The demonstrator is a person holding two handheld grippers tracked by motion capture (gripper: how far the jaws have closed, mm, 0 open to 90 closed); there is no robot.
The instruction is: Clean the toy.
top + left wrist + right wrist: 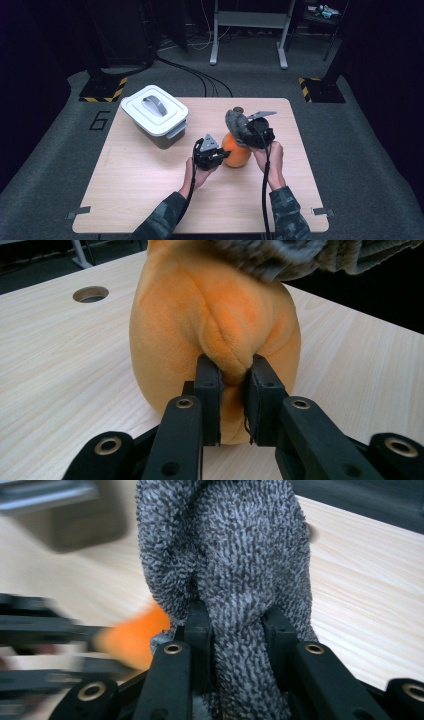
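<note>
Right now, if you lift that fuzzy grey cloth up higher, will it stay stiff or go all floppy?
Probably floppy: the grey cloth bunches into soft folds where the right gripper pinches it, and in the high view it droops over the gripper. It likely weighs little, since a small pinch holds it up. Its nubbly pile looks grippy, so slipping seems unlikely.

Right claw (235, 625) clamped on grey cloth (225, 555), orange blur (132, 637) behind, over wood table (370, 590)

Dark room, grey carpet floor (60, 165), metal frame legs (248, 31), black cables (200, 77)
</note>
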